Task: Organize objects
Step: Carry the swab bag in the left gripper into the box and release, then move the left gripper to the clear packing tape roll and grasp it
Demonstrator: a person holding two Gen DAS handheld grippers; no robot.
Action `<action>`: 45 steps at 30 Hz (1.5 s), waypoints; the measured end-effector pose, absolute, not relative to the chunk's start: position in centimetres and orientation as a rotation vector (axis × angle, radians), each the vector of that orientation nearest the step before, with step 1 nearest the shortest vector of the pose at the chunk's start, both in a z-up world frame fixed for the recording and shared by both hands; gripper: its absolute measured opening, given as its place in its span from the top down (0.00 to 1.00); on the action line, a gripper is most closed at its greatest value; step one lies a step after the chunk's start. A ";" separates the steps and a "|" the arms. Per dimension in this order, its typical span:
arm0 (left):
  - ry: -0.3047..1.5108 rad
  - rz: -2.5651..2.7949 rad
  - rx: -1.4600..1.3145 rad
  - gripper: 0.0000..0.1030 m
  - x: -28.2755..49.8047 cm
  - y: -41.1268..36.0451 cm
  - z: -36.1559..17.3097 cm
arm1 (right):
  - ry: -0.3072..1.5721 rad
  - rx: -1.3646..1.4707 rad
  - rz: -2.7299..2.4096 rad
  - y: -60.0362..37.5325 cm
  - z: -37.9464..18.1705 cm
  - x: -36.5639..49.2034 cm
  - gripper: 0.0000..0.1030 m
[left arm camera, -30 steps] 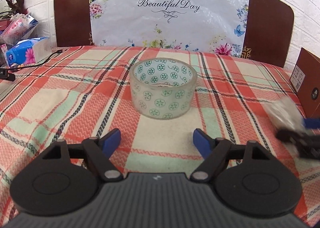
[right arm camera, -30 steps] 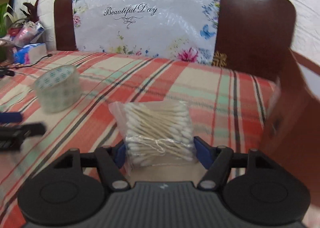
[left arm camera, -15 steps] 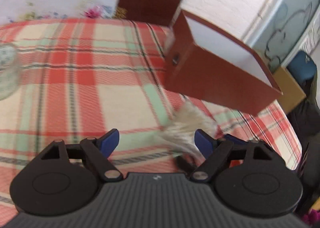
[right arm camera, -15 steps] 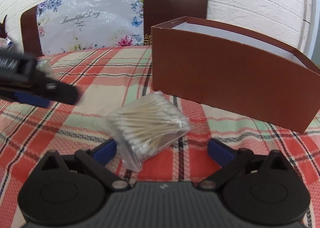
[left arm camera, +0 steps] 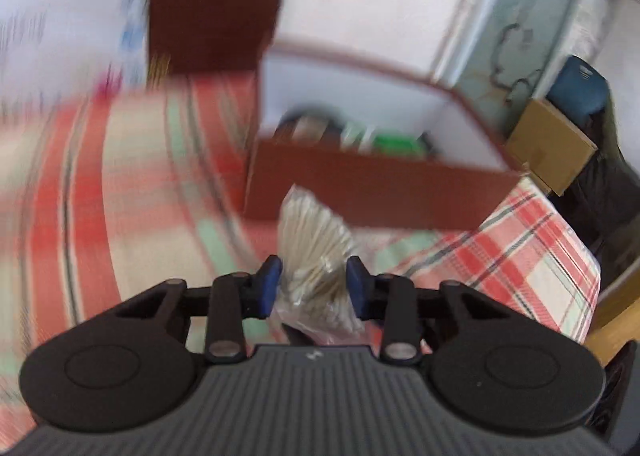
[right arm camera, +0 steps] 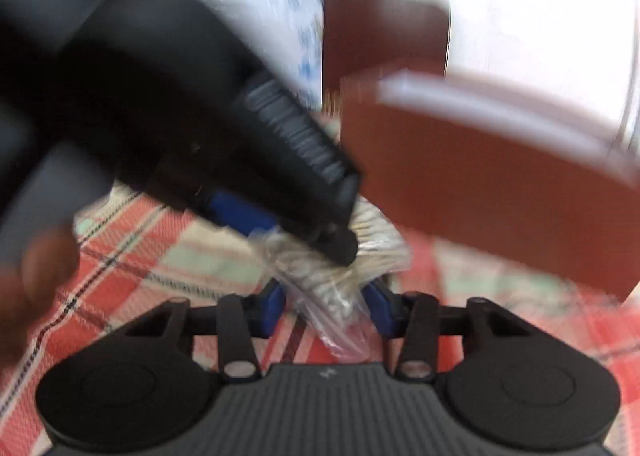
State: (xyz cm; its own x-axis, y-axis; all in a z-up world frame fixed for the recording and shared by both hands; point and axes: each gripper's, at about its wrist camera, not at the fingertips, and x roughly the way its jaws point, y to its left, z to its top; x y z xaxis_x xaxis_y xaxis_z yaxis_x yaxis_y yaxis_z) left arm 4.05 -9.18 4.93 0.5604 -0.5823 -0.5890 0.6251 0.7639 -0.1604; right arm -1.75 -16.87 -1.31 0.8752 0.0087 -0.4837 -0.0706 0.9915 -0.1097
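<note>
Both frames motion-blurred. Red, cream and green plaid tablecloth [left arm camera: 520,256] covers the table; an open reddish-brown cardboard box with white inside [left arm camera: 372,191] sits on it just ahead, with blurred dark and green items inside that can't be identified. Behind, a dark brown chair back [left arm camera: 212,7] with a white floral plastic sheet [left arm camera: 60,15] over it, print unreadable here. Off the table's far right edge, a tan carton [left arm camera: 552,143] and something blue above it. Clear plastic bag of cotton swabs [left arm camera: 316,252] is held between the box's near wall and the cameras, over the cloth. Left gripper [left arm camera: 314,284] has its blue pads pressed in on the bag's lower end, swabs fanning up and away toward the box, long axis roughly along the fingers. In the right wrist view the left gripper [right arm camera: 320,228] cuts across from upper left and hides much of the bag [right arm camera: 340,276] and table. Right gripper [right arm camera: 326,310] has pads close on either side of the bag's crumpled tail; whether they pinch it, can't tell. No legible writing.
</note>
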 end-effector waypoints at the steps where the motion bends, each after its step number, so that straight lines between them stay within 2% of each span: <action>1: 0.602 -0.731 0.095 0.63 3.2 -9.4 6.2 | 0.433 -0.158 0.042 -16.5 -0.6 -2.7 0.62; 5: 0.504 -0.800 0.087 0.63 3.2 -11.5 9.8 | 0.289 -0.125 0.007 -17.7 2.0 -2.6 0.63; 9: 0.506 -0.813 0.090 0.63 6.0 -15.2 10.9 | 0.233 -0.085 -0.074 -20.9 4.2 -0.4 0.62; 11: 0.495 -0.792 0.087 0.47 7.5 -17.4 11.1 | 0.224 -0.077 -0.132 -23.1 5.2 1.2 0.61; 12: 0.484 -0.753 0.102 0.28 8.0 -18.3 11.1 | 0.234 -0.081 -0.159 -24.2 5.6 2.2 0.52; 13: 0.468 -0.702 0.124 0.23 8.5 -19.2 10.7 | 0.252 -0.089 -0.193 -25.3 5.9 3.4 0.40; 15: 0.495 -0.602 0.183 0.23 10.2 -20.0 9.8 | 0.270 -0.096 -0.290 -27.5 5.6 5.3 0.36; 17: 0.573 -0.565 0.170 0.24 11.2 -19.0 8.5 | 0.369 -0.089 -0.336 -29.2 4.8 6.8 0.38; 21: 0.566 -0.568 0.122 0.24 9.6 -14.7 7.3 | 0.305 0.015 -0.318 -30.0 3.9 3.5 0.31; 26: 0.548 -0.513 0.107 0.24 7.8 -8.1 6.2 | 0.264 0.032 -0.224 -27.2 2.6 0.9 0.24; 33: 0.558 -0.198 -0.047 0.23 8.7 5.8 5.6 | 0.426 0.032 -0.029 -22.4 0.1 1.3 0.22; 35: 0.593 -0.054 -0.137 0.25 10.2 10.3 5.4 | 0.475 0.021 0.003 -21.1 -1.0 1.5 0.21; 37: 0.665 0.026 -0.246 0.34 12.3 14.1 4.8 | 0.521 0.012 0.026 -20.3 -2.0 2.0 0.21; 39: 0.714 0.060 -0.338 0.39 14.1 16.6 3.9 | 0.537 -0.014 0.026 -19.6 -2.4 1.8 0.21; 45: 0.821 0.027 -0.287 0.41 16.8 15.5 0.8 | 0.573 0.076 0.017 -21.1 -2.9 2.0 0.18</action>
State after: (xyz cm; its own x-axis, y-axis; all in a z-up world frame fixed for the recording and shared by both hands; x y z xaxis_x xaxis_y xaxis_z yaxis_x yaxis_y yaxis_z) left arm 16.82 15.50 0.80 0.6837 -0.0870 -0.7245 -0.1340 0.9610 -0.2419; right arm 1.98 -21.11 -2.92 0.8404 0.0374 -0.5407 0.0050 0.9970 0.0767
